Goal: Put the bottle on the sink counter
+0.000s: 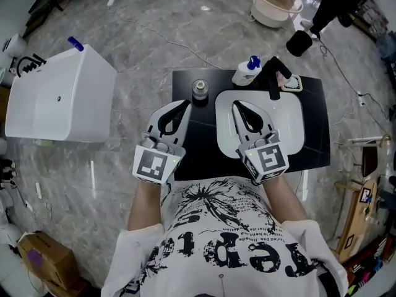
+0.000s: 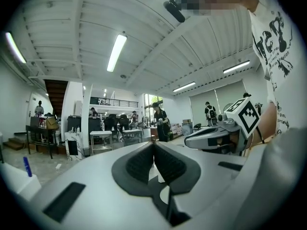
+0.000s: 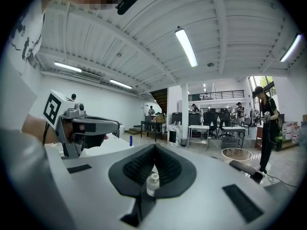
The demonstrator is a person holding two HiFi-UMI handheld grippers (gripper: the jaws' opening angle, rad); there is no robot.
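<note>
A white bottle with a blue cap (image 1: 249,72) stands at the far edge of the black sink counter (image 1: 315,135), left of the black faucet (image 1: 274,77). A small grey jar (image 1: 198,90) stands on the counter's left part. My left gripper (image 1: 180,103) hovers over the counter's left edge, shut and empty; its pads meet in the left gripper view (image 2: 154,143). Over the white basin (image 1: 291,113), my right gripper (image 1: 237,104) is shut on nothing too, its jaws (image 3: 154,146) together. A small white bottle (image 3: 152,183) shows below the pads, beyond them.
A white box-like tub (image 1: 59,98) stands on the floor at the left with a blue-topped item (image 1: 75,43) on its corner. A beige basin (image 1: 275,2) and cables lie on the floor beyond the counter. A soap dish (image 1: 292,83) sits by the faucet.
</note>
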